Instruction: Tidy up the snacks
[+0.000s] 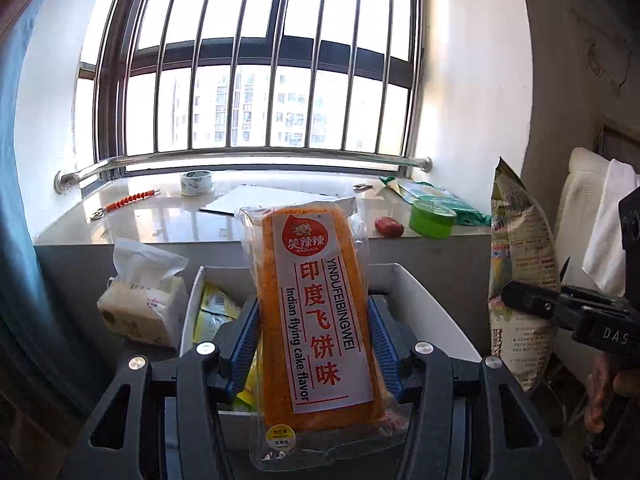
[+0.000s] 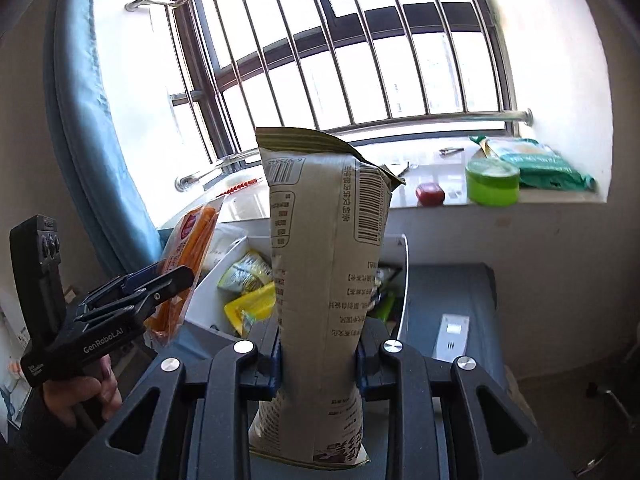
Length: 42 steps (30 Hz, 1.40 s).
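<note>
Window sill [image 1: 160, 216]: we see loose items lying here, well apart from the bin: a green teal-printed bag [image 2: 540, 164], a green round tin [image 1: 432, 220], a small red object [image 1: 388, 226] and a tape roll [image 1: 195, 182].
White bin [image 1: 424, 300]: we take this as the snack container; it stands on a grey surface below the sill, and yellow-green packets [image 2: 246, 274] already lie inside.
Olive snack bag [image 2: 320, 280]: we hold it upright above the bin's right side, barcode side to the camera.
Orange flying-cake pack [image 1: 316, 320]: we hold it raised over the bin, tilted slightly, not yet inside.
Tissue pack [image 1: 140, 304]: it sits just beside the bin's left wall.
Right gripper [image 2: 318, 360]: jaws squeezed onto the olive snack bag's lower half.
Left gripper [image 1: 312, 340]: blue pads pressed against both sides of the orange flying-cake pack.
Progress: we judge the task partly done: some packets binned, two snacks in hand to drop, the sill's bag possibly left.
</note>
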{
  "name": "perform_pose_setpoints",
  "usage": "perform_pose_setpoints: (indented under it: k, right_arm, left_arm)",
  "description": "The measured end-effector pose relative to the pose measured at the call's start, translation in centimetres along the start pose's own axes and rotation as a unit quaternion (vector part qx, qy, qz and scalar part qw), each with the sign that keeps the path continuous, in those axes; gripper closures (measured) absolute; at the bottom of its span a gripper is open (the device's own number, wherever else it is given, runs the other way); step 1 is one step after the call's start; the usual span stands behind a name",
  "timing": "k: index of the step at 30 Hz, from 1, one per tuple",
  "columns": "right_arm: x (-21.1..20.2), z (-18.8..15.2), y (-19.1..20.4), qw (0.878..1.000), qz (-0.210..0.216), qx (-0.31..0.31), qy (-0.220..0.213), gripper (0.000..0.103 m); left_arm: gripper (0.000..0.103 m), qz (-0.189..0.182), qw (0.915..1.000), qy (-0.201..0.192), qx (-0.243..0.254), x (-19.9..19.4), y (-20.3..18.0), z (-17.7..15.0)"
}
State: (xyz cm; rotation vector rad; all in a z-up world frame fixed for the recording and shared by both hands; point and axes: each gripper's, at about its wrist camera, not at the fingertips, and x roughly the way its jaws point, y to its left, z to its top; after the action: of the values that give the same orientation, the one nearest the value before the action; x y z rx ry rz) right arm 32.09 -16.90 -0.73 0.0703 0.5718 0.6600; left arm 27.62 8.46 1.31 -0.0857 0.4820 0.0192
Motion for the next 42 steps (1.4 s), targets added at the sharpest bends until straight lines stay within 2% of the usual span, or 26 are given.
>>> perform_pose_setpoints:
  k: [3,5,6,7,8,9,10,12,15,20,22,24,27,30,32,36,40,42]
  right_arm:
    - [3.0,3.3,0.1,1.0,-0.017,-0.006,0.003,0.074]
    - [5.0,4.7,0.1,1.0,-0.023,-0.006,0.009,0.074]
    - [6.0,5.0,0.0,1.0,-0.017,-0.004,0.014,0.074]
    - [7.0,5.4,-0.3,1.0,-0.01,-0.003,0.024,0.072]
    - [8.1,5.4,-0.3,0.999,-0.014,-0.004,0.04,0.055]
    - [9.0,5.2,-0.4,0.998,-0.03,-0.002,0.059,0.037]
    - [9.7,4.9,-0.4,0.997,-0.047,-0.002,0.068,0.0]
    - [9.6,4.1,-0.5,0.996,-0.069,-0.007,0.052,0.0]
    - [8.9,3.3,-0.5,0.996,-0.071,-0.013,0.045,0.0]
    - [6.7,3.1,1.3,0.996,-0.076,-0.04,0.018,0.0]
    - [5.0,2.7,2.7,0.994,-0.09,-0.062,-0.003,0.0]
    - [3.0,2.3,4.0,0.993,-0.082,-0.077,-0.027,0.0]
    - [-0.2,1.3,5.6,0.993,-0.06,-0.09,-0.051,0.0]
    - [-3.5,-0.1,6.6,0.992,-0.072,-0.08,-0.072,0.0]
    - [-5.4,-1.2,6.9,0.992,-0.067,-0.075,-0.077,0.0]
    - [-8.6,-3.6,7.4,0.995,-0.025,-0.062,-0.069,0.0]
    - [-11.4,-6.2,7.8,0.996,-0.007,-0.055,-0.066,0.0]
    - [-12.2,-7.2,7.9,0.997,-0.003,-0.048,-0.056,0.0]
  left_arm:
    - [0.045,0.012,0.9999,0.008,0.007,2.9,1.3,1.6]
    - [0.038,0.022,0.999,0.038,0.001,5.7,1.9,1.7]
    - [0.025,0.025,0.9984,0.05,-0.006,6.6,2.4,1.7]
    - [0.007,0.03,0.9975,0.063,-0.012,7.3,2.6,1.1]
    - [0.0,0.037,0.9966,0.072,-0.017,7.7,3.0,0.8]
    - [0.0,0.047,0.9957,0.077,-0.023,7.9,3.4,0.4]
    - [0.0,0.053,0.9944,0.087,-0.025,8.1,3.7,0.1]
    - [0.0,0.059,0.9924,0.104,-0.03,7.8,4.1,-0.7]
    - [0.0,0.061,0.9938,0.087,-0.033,6.2,4.4,-1.3]
    - [0.0,0.077,0.9967,0.021,-0.014,1.1,2.8,-1.1]
    - [0.0,0.074,0.9972,-0.004,-0.006,-1.4,1.8,-0.9]
    - [0.0,0.06,0.9979,-0.024,0.002,-3.9,0.7,-0.9]
    - [0.0,0.054,0.997,-0.056,0.003,-8.0,-0.8,-1.2]
    - [0.0,0.069,0.9937,-0.088,0.013,-12.0,-2.3,-2.1]
    - [0.0,0.063,0.9944,-0.083,0.015,-13.9,-3.1,-2.9]
    - [0.0,0.038,0.998,-0.05,-0.005,-16.7,-4.1,-5.0]
    - [0.0,0.055,0.9978,-0.038,0.001,-18.9,-5.7,-7.9]
    - [0.0,0.052,0.9983,-0.027,-0.005,-19.6,-6.1,-9.2]
